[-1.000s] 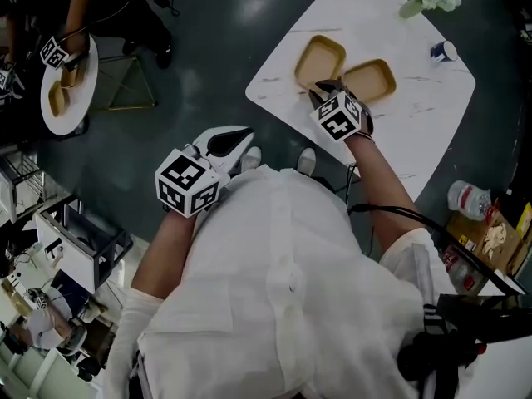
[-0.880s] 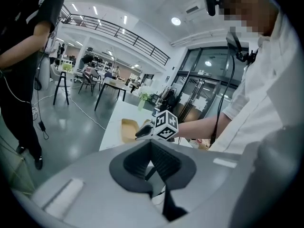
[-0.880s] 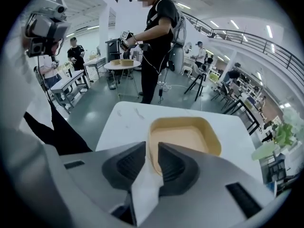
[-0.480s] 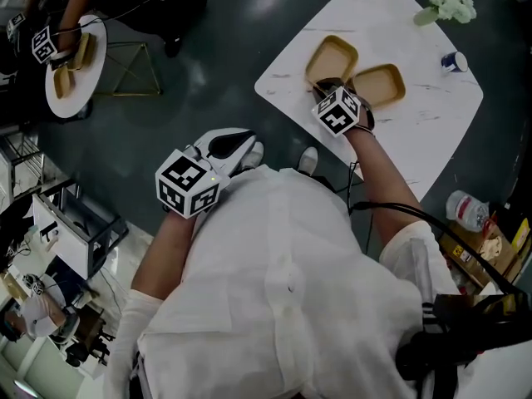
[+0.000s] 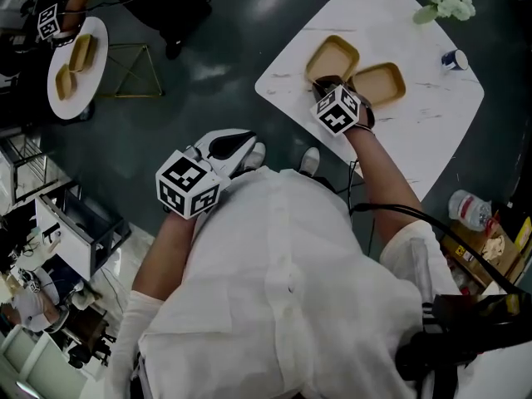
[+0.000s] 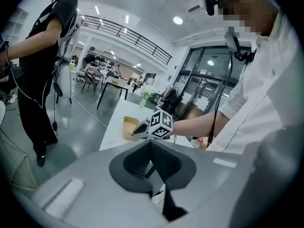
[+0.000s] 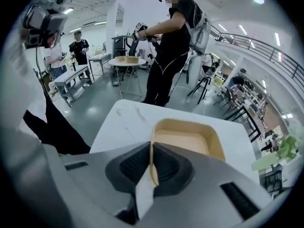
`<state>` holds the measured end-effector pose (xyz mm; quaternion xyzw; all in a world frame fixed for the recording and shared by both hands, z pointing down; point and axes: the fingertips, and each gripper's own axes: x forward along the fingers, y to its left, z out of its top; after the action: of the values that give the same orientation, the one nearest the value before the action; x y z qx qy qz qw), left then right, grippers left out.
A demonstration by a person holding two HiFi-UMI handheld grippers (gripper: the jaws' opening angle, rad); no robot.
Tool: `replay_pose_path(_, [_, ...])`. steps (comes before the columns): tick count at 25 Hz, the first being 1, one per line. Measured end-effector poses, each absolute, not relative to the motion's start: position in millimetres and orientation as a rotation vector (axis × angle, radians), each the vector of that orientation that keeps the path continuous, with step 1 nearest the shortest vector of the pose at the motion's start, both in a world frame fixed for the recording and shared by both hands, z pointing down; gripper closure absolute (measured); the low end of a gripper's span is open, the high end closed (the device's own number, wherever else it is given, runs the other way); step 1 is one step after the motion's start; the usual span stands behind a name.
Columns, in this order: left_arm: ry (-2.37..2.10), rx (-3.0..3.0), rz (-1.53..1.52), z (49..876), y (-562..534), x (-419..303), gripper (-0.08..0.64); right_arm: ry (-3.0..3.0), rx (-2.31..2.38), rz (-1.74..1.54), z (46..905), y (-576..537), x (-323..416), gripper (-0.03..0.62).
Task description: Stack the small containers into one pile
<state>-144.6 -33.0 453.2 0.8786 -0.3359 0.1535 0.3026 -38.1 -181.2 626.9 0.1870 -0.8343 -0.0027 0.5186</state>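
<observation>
Two tan containers sit side by side on the white table (image 5: 416, 131). One container (image 5: 332, 56) is to the left and the other container (image 5: 380, 82) to the right. My right gripper (image 5: 322, 86) is at the left container's near rim. In the right gripper view its jaws (image 7: 151, 161) are shut on that container's (image 7: 187, 141) thin edge. My left gripper (image 5: 237, 140) hangs over the dark floor, away from the table. Its jaws (image 6: 151, 156) are shut with nothing between them. The left gripper view also shows the right gripper's marker cube (image 6: 162, 125) beside a container (image 6: 129, 126).
White flowers (image 5: 450, 2) and a small cup (image 5: 454, 59) lie at the table's far side. A plastic bottle (image 5: 469, 208) lies on the floor to the right. Far left, another person works at a round table (image 5: 93, 71) holding more tan containers (image 5: 81, 51).
My two grippers have barely moved. The head view has shifted a little, and the other person's gripper at the round table has moved up and away.
</observation>
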Motion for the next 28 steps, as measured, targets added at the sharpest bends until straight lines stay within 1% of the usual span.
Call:
replay_pose_path(14, [-0.826,2.389,0.427,444.7,-39.4,-127.3,0.554,-2.1,0.599,-0.066,555.3,-193.0,-43.3,0.575])
replay_pose_path(19, [-0.785,2.418,0.434,443.1,-42.8,-116.6,0.554,-2.083,0.69,-0.057,538.6,-198.6,-25.1,0.575])
replay_pose_path(28, [-0.712,2.464,0.437,439.4,-48.7,-93.3,0.554,-2.009,0.848,0.015,533.1,-202.4,30.2,0.575])
